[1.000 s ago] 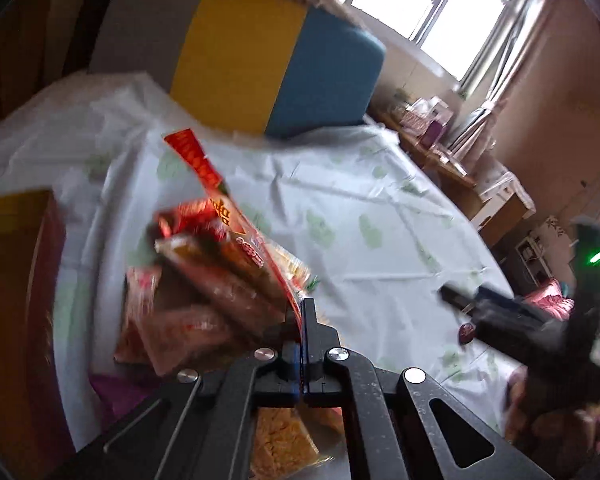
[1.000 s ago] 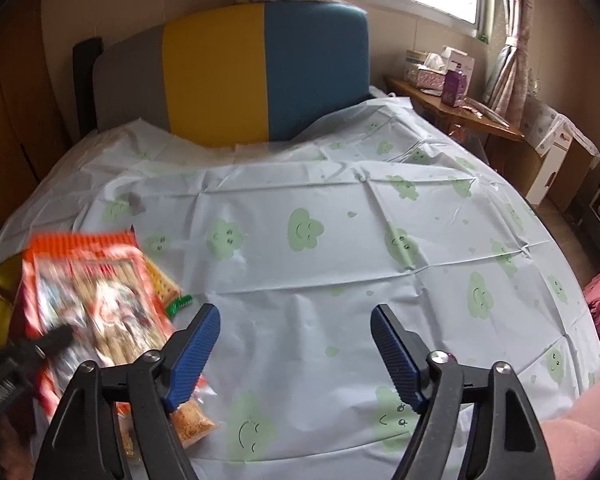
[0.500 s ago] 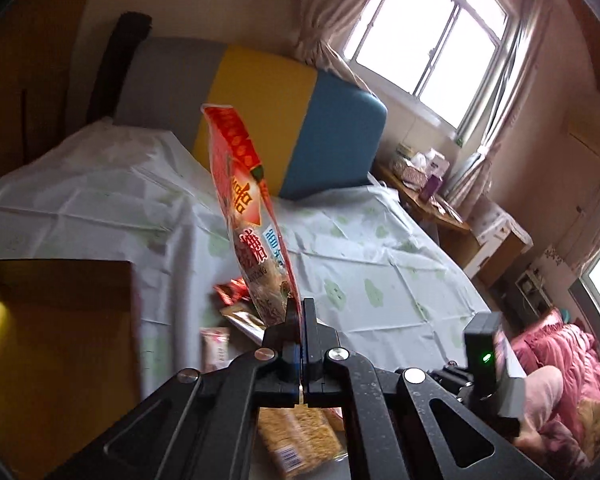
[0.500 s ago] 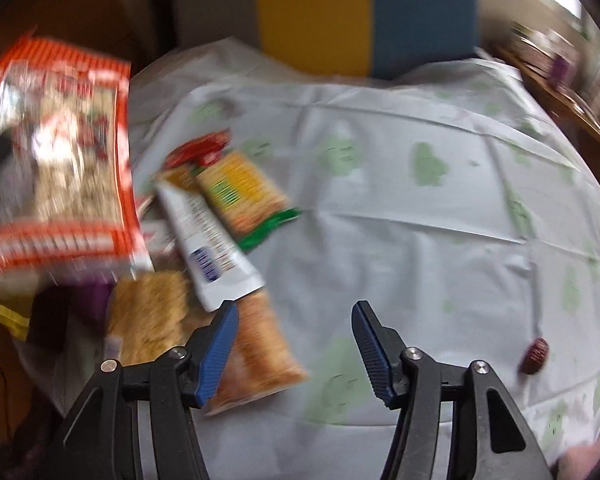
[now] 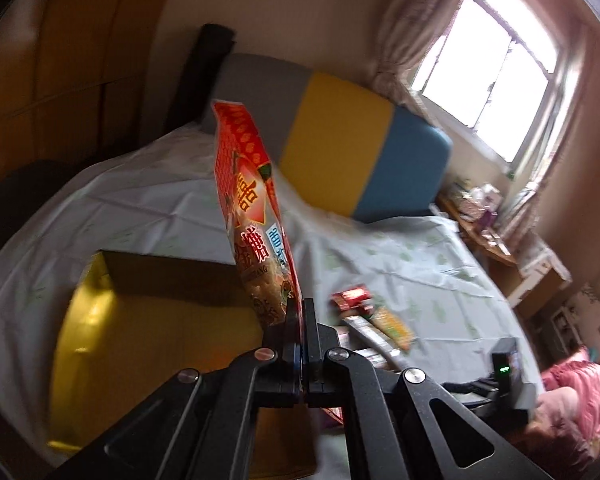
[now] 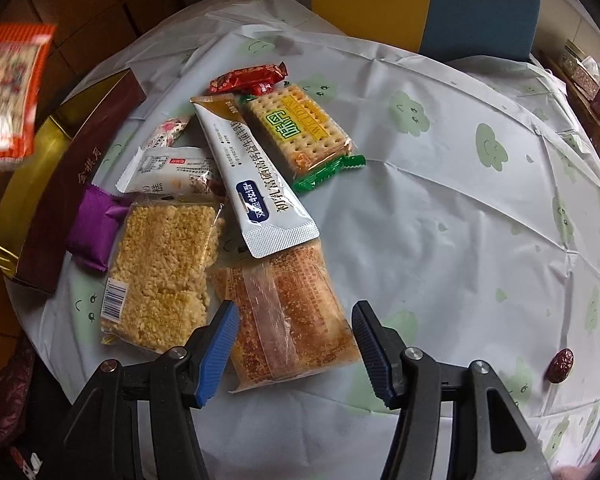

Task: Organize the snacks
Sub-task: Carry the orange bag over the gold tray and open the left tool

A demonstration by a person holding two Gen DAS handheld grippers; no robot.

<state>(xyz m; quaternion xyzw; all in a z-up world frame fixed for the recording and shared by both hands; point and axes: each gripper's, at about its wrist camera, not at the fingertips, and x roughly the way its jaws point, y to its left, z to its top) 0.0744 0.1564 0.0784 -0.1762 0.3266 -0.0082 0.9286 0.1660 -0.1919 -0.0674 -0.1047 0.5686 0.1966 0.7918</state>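
Observation:
My left gripper [image 5: 302, 308] is shut on the lower edge of a tall red snack bag [image 5: 252, 200], holding it upright over an open gold-lined box [image 5: 148, 340]. In the right wrist view the same bag [image 6: 8, 92] hangs at the far left above the box [image 6: 80, 168]. My right gripper [image 6: 292, 344] points steeply down, half open, its blue pads on either side of an orange-brown crispy-bar packet [image 6: 292, 304] without visibly pressing on it. Beside that packet lie a yellow puffed-rice pack [image 6: 160, 272], a long white sachet [image 6: 252, 176] and a green-ended cracker pack [image 6: 296, 128].
A red candy wrapper [image 6: 248, 78], a purple packet [image 6: 92, 232] and a white packet [image 6: 172, 172] lie in the pile. One red date [image 6: 560, 366] sits at the right. The round table's cloud-print cloth [image 6: 440, 220] is bare at right. A yellow-and-blue chair back [image 5: 360, 168] stands behind.
My left gripper lifted the red bag off the pile and carried it left over the box. My right gripper narrowed, tipped downward and moved left over the snack pile.

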